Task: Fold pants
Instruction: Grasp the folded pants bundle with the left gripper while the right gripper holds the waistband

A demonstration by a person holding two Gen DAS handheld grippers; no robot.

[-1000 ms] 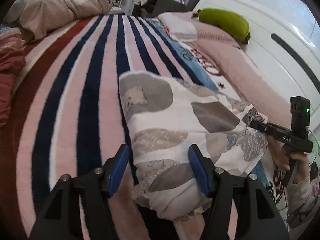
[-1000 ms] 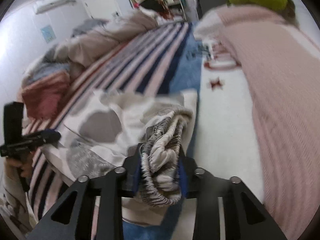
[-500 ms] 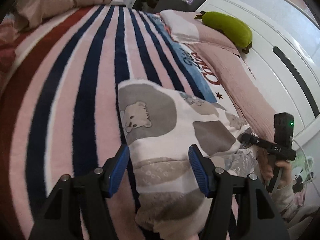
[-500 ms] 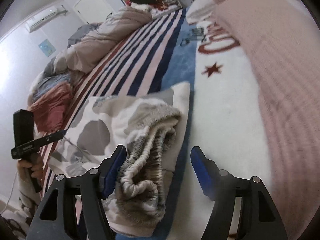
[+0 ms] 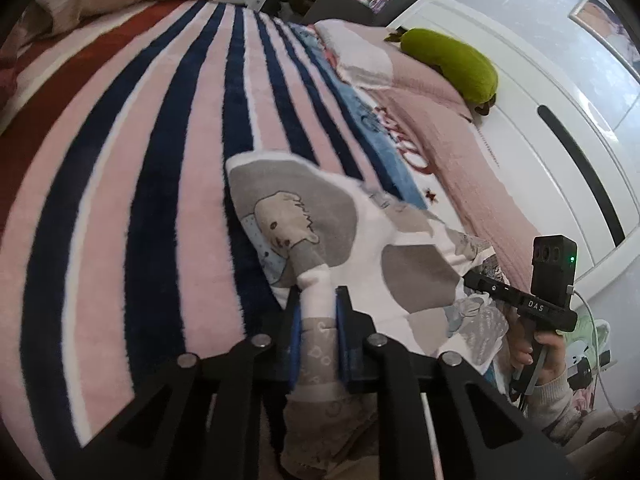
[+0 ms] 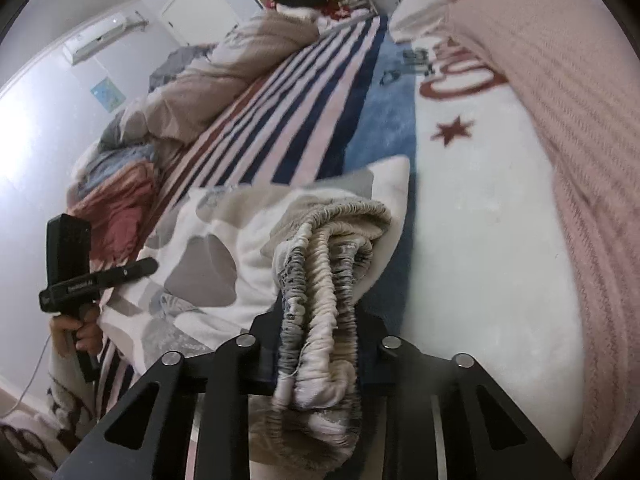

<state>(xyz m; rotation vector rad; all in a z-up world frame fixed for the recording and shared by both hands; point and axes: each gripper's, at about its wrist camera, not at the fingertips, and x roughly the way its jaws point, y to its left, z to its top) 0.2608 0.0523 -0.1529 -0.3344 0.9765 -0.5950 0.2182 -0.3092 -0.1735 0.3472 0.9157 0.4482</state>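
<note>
While the pants (image 5: 352, 248) lie partly folded on the striped blanket (image 5: 132, 168), near its front edge, we have both ends pinched. On the left, our left gripper (image 5: 318, 344) is closed on a narrow tuck of the printed fabric, the blue pads (image 5: 295, 344) pressed tight against it. On the right, our right gripper (image 6: 318, 344) is clamped around the bunched elastic waistband (image 6: 324, 280). To fold cleanly, we judge both tongs should lift together at even height, keep the cloth taut between them, and carry it over squarely so the edges meet without twisting.
</note>
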